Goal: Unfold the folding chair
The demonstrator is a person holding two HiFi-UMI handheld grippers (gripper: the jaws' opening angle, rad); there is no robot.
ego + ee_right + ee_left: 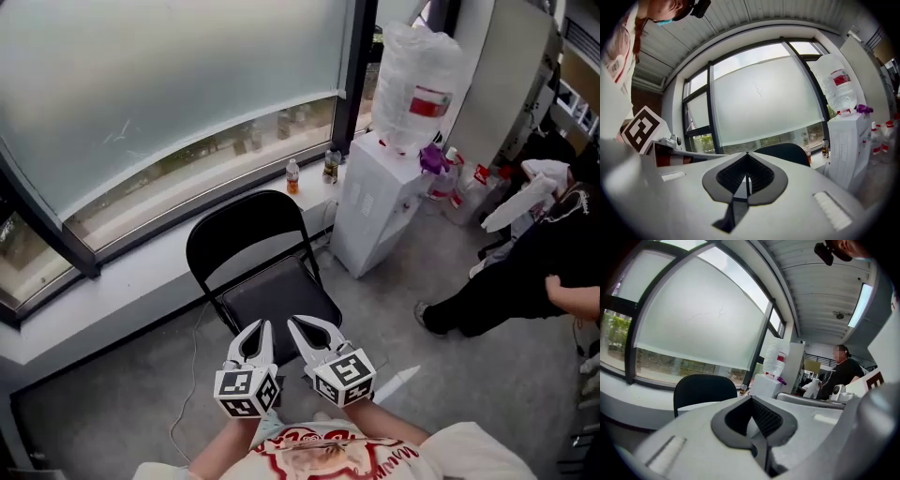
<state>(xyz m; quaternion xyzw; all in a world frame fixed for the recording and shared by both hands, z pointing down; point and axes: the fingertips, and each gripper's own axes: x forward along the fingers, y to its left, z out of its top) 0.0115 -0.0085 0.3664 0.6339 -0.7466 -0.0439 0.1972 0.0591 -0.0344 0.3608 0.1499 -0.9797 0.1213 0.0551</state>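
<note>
Left hand-held gripper (pixel 262 328) and right hand-held gripper (pixel 302 326): jaws together, empty, side by side before the seat. Folding chair (pixel 253 234) stands unfolded at the floor's window-side edge. Water dispenser (pixel 375 202) just beside it. Orange bottle (pixel 292 176) at the ledge's right end.
</note>
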